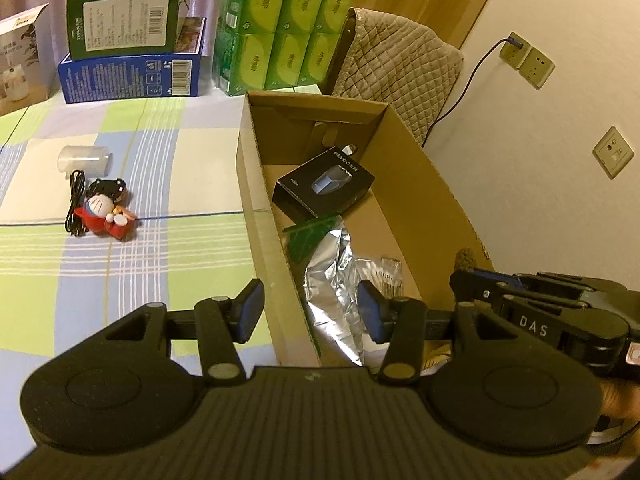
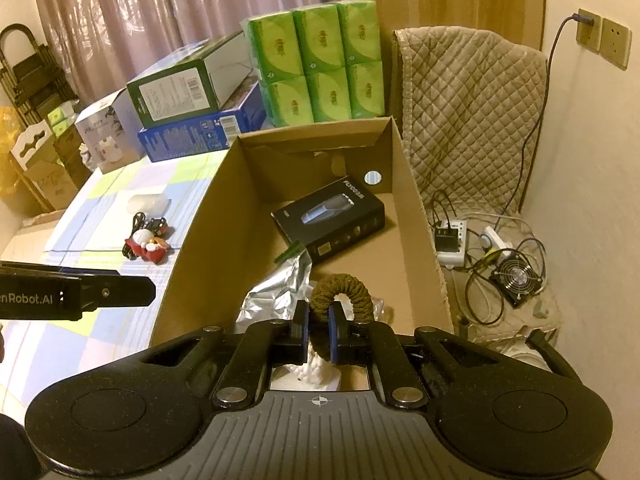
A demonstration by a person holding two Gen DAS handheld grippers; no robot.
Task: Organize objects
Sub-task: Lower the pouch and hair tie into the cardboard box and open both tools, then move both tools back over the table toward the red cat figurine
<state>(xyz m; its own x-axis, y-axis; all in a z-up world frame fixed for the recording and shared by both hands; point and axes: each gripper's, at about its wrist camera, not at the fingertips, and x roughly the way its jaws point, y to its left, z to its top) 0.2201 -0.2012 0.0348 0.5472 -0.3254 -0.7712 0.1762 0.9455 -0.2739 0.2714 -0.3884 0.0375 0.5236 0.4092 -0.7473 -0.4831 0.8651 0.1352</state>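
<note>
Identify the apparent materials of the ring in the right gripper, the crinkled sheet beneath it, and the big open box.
Ring: looks like brown knitted or crocheted yarn, matte with a nubby texture. Sheet: likely metallised foil or film, mirror-shiny with sharp creases. Open box: plain brown cardboard, matte, with folded flaps.

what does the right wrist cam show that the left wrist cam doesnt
Only the right wrist view shows the right gripper shut on a brown braided ring, plus a small fan and power strip on the floor. Only the left wrist view shows the open left gripper straddling the box wall. Both show the cardboard box, black product box, foil bag, red toy and green tissue packs.
</note>
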